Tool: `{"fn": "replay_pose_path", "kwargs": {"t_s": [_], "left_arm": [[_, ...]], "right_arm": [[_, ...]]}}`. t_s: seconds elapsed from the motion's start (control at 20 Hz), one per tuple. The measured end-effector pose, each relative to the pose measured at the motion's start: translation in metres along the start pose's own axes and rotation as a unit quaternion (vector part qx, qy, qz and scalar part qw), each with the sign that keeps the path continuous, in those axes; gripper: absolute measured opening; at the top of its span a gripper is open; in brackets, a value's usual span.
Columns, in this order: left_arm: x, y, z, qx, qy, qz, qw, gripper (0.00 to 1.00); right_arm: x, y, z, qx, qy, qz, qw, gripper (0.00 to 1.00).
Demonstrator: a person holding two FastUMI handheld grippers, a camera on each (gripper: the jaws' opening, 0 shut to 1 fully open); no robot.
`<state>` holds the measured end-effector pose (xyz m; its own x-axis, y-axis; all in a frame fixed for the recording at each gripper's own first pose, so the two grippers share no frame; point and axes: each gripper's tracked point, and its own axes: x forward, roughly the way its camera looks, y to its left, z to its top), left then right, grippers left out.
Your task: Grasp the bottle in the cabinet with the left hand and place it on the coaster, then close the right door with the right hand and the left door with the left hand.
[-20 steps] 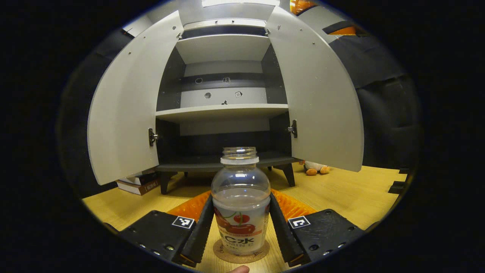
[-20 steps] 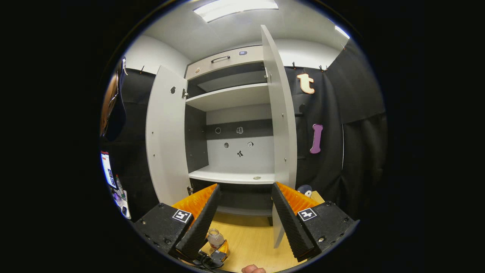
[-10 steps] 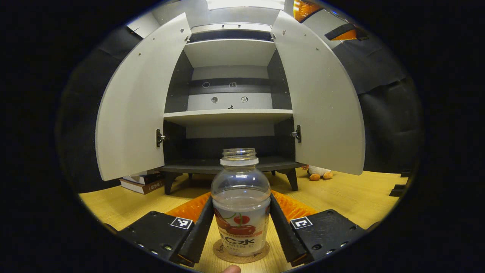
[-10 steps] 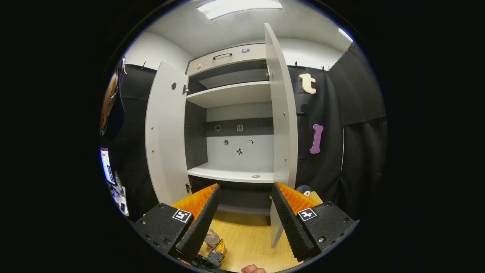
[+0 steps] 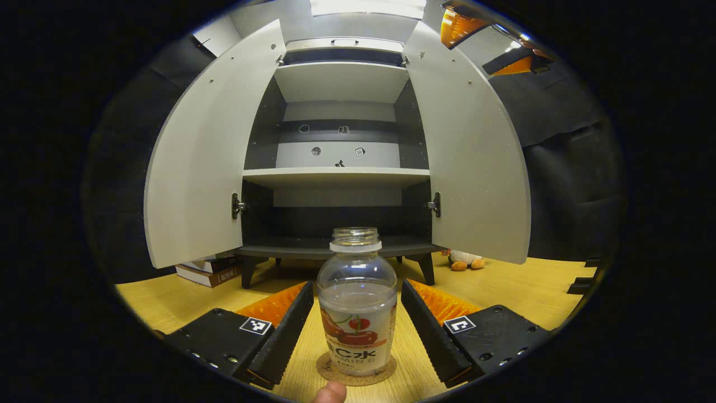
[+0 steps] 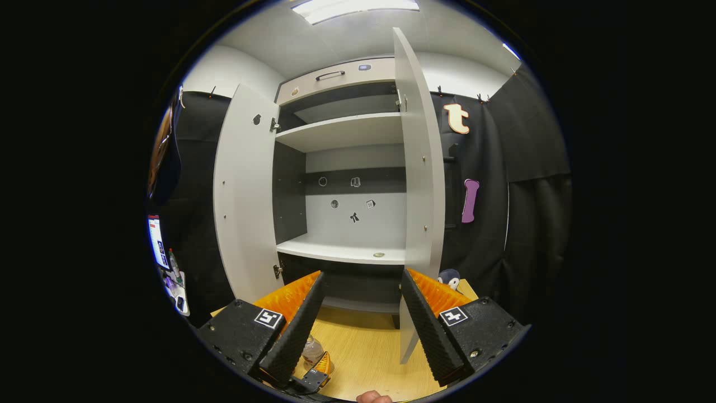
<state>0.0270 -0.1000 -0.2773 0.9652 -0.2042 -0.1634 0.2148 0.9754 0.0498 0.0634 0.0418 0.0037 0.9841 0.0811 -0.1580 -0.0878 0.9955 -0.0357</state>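
The bottle (image 5: 357, 310) stands upright on the round coaster (image 5: 356, 369) on the wooden tabletop (image 5: 520, 291), near the cabinet (image 5: 335, 178). The left tongs (image 5: 354, 336) are spread wide on either side of the bottle, not touching it. The right tongs (image 6: 361, 327) are open and hold nothing, facing the open right door (image 6: 422, 168). The left door (image 6: 243, 196) is open too

Capless bottle (image 5: 357, 310) upright on coaster (image 5: 356, 370), doors (image 5: 198, 162) open
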Motion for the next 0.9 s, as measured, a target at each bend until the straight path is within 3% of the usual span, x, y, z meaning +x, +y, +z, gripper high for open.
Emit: {"fn": "replay_pose_path", "kwargs": {"t_s": [0.45,0.9], "left_arm": [[-0.001,0.020,0.094,-0.030,-0.034,-0.006,0.999,0.95],[-0.001,0.028,0.190,-0.006,-0.065,-0.030,0.997,0.94]], "right_arm": [[0.003,-0.009,0.002,0.021,-0.036,0.001,0.999,0.84],[0.012,-0.016,0.020,0.064,-0.099,0.011,0.993,0.84]]}}
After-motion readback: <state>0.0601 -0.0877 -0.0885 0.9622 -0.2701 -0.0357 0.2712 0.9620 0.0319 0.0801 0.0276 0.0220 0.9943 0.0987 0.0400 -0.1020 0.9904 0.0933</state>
